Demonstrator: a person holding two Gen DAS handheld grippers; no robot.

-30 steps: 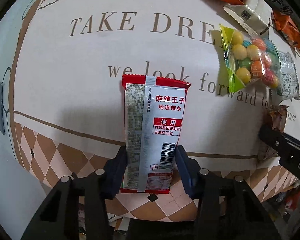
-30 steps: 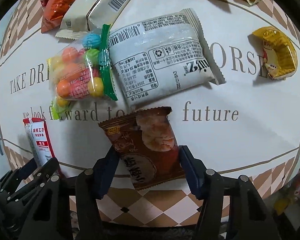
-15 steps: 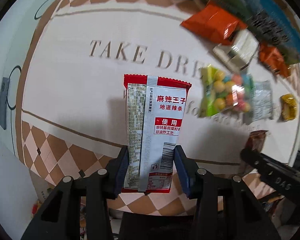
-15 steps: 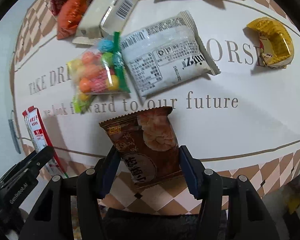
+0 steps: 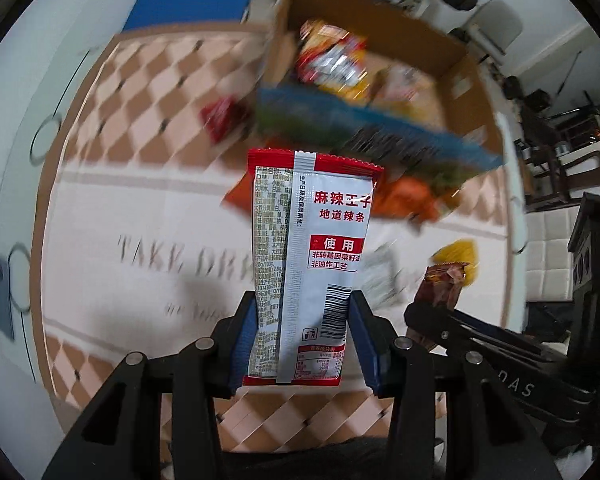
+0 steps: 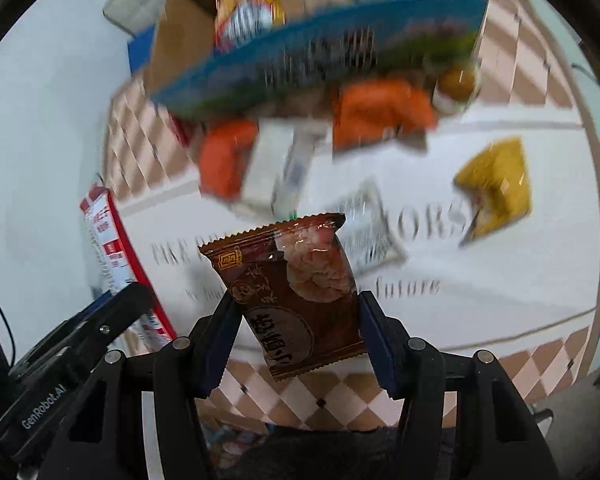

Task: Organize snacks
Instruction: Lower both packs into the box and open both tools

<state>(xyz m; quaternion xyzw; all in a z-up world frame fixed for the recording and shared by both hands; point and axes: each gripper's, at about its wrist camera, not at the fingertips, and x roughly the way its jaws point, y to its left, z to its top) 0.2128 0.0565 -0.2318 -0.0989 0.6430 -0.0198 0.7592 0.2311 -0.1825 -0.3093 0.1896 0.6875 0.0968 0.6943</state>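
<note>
My left gripper [image 5: 302,340] is shut on a red and silver snack packet [image 5: 308,256], held upright high above the table. My right gripper [image 6: 294,330] is shut on a brown cookie packet [image 6: 296,284], also lifted off the cloth. Each gripper shows in the other's view: the brown cookie packet [image 5: 442,286] at the right of the left wrist view, the red and silver snack packet [image 6: 112,248] at the left of the right wrist view. A cardboard box [image 5: 456,68] with snacks inside stands at the far side, blurred.
On the white printed tablecloth [image 6: 500,280] lie orange packets [image 6: 380,112], a white carton [image 6: 272,168], a yellow packet [image 6: 496,188] and a grey-white packet [image 6: 372,224]. A long blue and green bag [image 6: 320,68] leans at the cardboard box [image 6: 172,40]. Chairs and stands lie beyond the table.
Both grippers have risen well above the table with their packets, and the views have tilted toward the far side, so the cardboard box and blue bag have come into sight.
</note>
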